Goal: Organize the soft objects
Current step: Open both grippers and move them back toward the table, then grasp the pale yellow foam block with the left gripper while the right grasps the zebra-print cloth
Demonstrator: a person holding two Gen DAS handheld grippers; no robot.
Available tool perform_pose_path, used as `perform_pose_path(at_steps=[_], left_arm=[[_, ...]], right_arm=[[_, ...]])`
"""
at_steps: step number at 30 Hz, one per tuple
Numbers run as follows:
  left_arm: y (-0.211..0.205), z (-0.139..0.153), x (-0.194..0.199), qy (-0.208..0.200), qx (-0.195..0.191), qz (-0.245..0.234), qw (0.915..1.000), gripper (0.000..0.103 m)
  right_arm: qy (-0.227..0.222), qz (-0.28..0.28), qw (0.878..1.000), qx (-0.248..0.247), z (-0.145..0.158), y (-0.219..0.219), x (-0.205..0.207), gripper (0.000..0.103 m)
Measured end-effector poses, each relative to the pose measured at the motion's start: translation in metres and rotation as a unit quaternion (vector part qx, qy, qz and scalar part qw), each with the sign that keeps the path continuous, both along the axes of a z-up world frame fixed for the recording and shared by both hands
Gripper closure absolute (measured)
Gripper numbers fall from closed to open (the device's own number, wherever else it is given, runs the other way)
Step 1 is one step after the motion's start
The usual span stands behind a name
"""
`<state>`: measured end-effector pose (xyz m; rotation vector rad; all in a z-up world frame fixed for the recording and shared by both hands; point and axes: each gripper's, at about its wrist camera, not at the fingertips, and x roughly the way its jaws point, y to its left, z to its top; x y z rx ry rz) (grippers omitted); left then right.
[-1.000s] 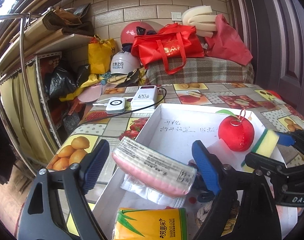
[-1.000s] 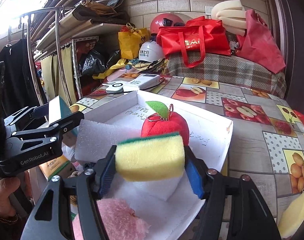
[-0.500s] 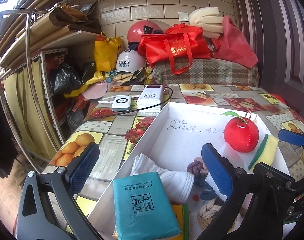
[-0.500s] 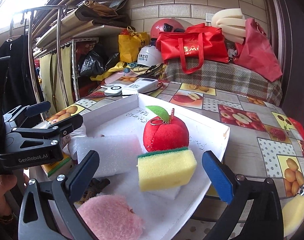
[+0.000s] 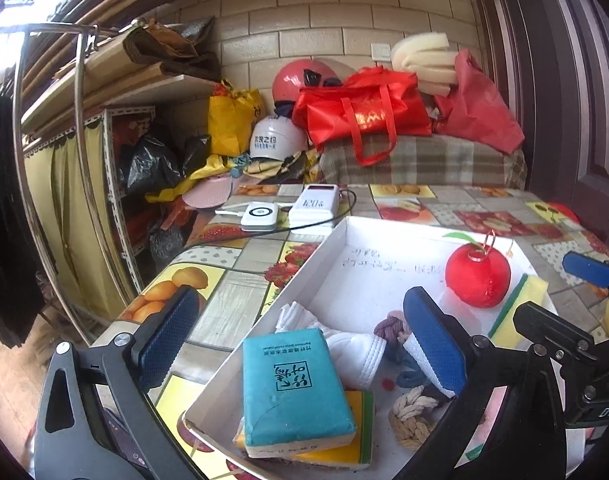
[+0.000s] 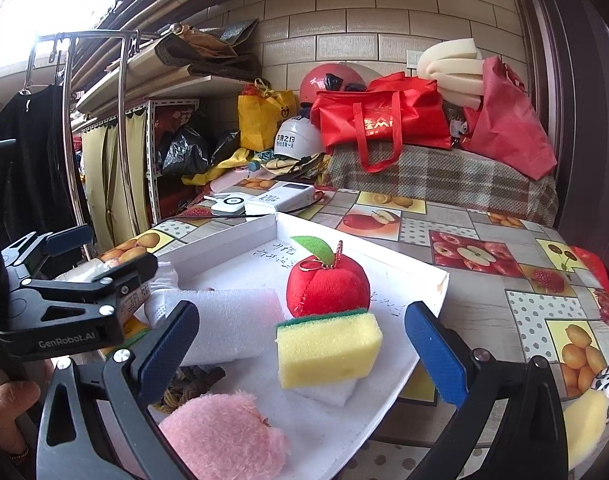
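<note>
From the left wrist, the left claw (image 5: 304, 340) stands wide open after just spreading, gripping nothing. A teal tissue pack (image 5: 294, 390) lies between its fingers inside the white tray (image 5: 332, 236), on a yellow pack (image 5: 362, 450). A white sock (image 5: 356, 350) lies just beyond. From the right wrist, the right claw (image 6: 302, 344) is likewise spread wide and empty. A yellow sponge (image 6: 328, 350) sits loose between its fingers, with a red plush apple (image 6: 328, 288) behind and a pink plush (image 6: 224, 436) nearer.
</note>
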<state>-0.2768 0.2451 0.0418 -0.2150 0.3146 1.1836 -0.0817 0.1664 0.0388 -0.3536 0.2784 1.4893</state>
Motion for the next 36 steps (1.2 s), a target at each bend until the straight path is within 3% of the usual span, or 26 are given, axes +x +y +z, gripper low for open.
perform_pose_path(at_steps=[4, 14, 19, 24, 26, 29, 32, 34, 36], left_arm=[[0.001, -0.002, -0.008, -0.062, -0.046, -0.026, 0.9967, 0.0], [-0.014, 0.0, -0.009, -0.13, -0.063, -0.062, 0.9876, 0.0], [-0.022, -0.002, 0.003, -0.142, -0.088, -0.092, 0.9817, 0.0], [-0.045, 0.009, 0.042, -0.129, -0.083, -0.147, 0.9773, 0.0], [-0.049, 0.031, 0.064, -0.129, -0.069, -0.173, 0.974, 0.0], [-0.059, 0.091, 0.091, -0.132, 0.003, -0.196, 0.9716, 0.0], [-0.076, 0.141, 0.113, -0.129, 0.071, -0.219, 0.9646, 0.0], [-0.086, 0.144, 0.121, -0.125, 0.072, -0.23, 0.9623, 0.0], [-0.095, 0.124, 0.124, -0.12, 0.051, -0.238, 0.9625, 0.0]], right_arm=[[0.002, 0.001, 1.0, 0.024, 0.003, -0.009, 0.0, 0.0], [-0.015, 0.007, 0.999, 0.045, 0.004, -0.037, -0.01, 0.0], [-0.018, -0.014, 0.999, 0.034, 0.003, -0.059, -0.006, 0.0], [-0.023, -0.022, 0.999, 0.022, 0.003, -0.089, 0.012, 0.0], [-0.027, -0.033, 0.999, 0.027, 0.004, -0.105, 0.024, 0.0], [-0.022, -0.059, 0.997, 0.033, 0.008, -0.125, 0.044, 0.0], [0.018, -0.098, 0.994, 0.043, 0.01, -0.137, 0.071, 0.0], [0.062, -0.12, 0.989, 0.053, 0.01, -0.143, 0.09, 0.0], [0.09, -0.134, 0.985, 0.064, 0.011, -0.151, 0.103, 0.0]])
